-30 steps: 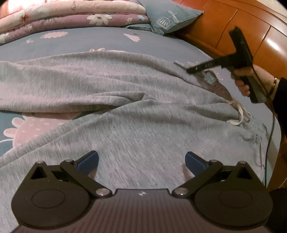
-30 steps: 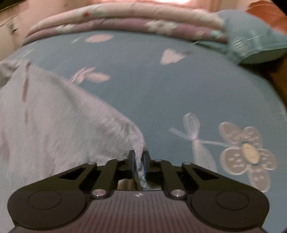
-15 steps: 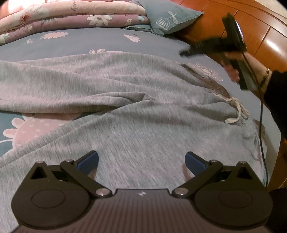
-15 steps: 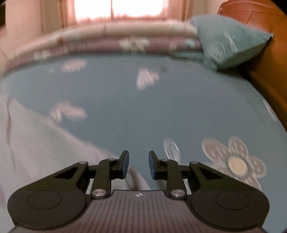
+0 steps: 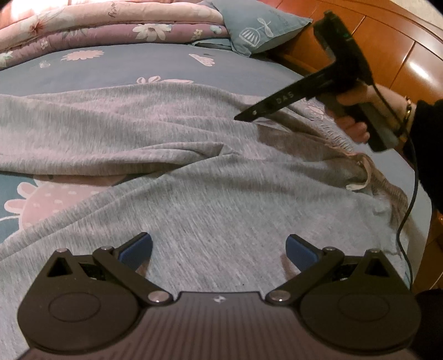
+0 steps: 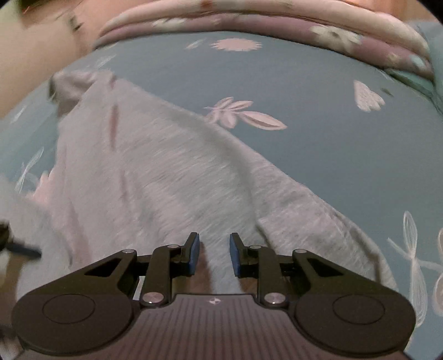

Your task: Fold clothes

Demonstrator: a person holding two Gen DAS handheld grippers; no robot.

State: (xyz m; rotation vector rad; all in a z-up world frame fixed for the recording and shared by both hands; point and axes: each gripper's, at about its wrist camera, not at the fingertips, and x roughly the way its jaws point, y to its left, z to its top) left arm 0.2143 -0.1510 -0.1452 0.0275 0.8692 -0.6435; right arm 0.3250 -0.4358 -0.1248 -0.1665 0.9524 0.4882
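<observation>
Lying flat, grey trousers (image 5: 210, 193) on bed (image 5: 166, 63)

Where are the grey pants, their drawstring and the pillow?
grey pants (image 5: 221, 199): left wrist view, on the near leg.
drawstring (image 5: 366, 177): left wrist view, on the white loop.
pillow (image 5: 257, 27): left wrist view, on the birdcage print.

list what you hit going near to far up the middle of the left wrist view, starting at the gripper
left gripper → grey sweatpants → blue floral bedsheet → folded pink and purple quilts
</observation>
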